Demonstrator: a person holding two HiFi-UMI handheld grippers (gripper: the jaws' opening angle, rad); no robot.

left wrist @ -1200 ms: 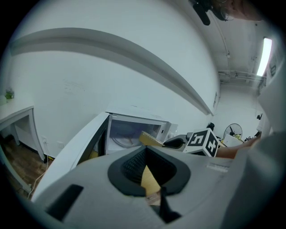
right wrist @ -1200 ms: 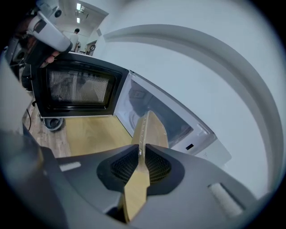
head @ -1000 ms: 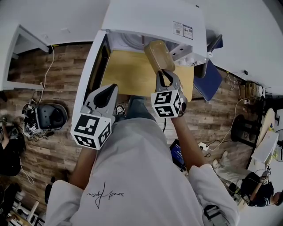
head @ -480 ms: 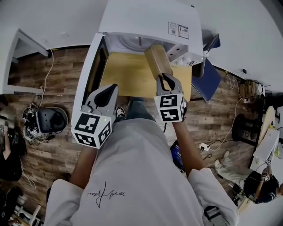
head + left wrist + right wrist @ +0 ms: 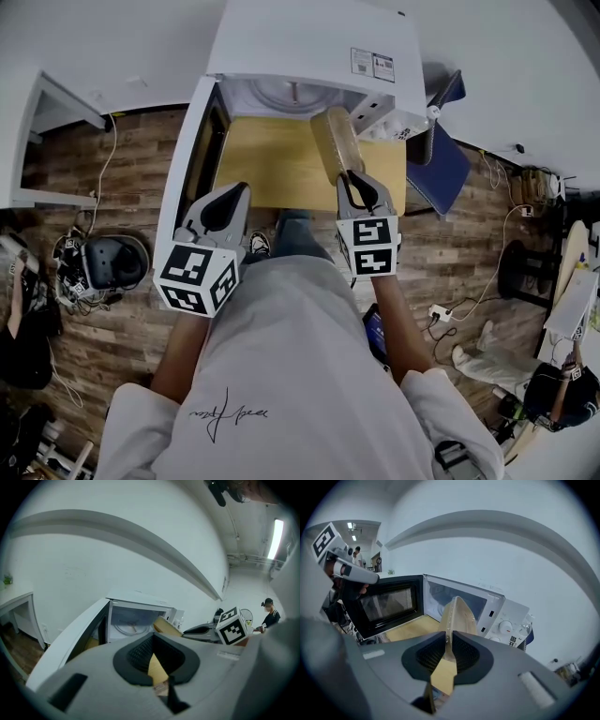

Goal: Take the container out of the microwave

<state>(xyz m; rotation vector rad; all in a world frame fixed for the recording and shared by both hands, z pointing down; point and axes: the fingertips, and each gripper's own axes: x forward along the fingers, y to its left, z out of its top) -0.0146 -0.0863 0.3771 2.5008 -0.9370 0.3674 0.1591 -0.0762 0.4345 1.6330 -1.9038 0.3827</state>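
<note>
The white microwave stands on a wooden table with its door swung open to the left. The tan container hangs over the table in front of the cavity, outside it and turned on its edge. My right gripper is shut on its near rim. In the right gripper view the container stands edge-on between the pads of the right gripper. My left gripper is held near the table's front left, shut and empty. Its own view shows the left gripper, the microwave and the container.
A blue chair stands right of the table. On the wood floor at the left lie a helmet-like grey object and cables. A white shelf is at the far left. The microwave's turntable is bare.
My right gripper has drawn the container back from the microwave mouth and a little to the right, rolling it further onto its edge. The left gripper has stayed in place.
</note>
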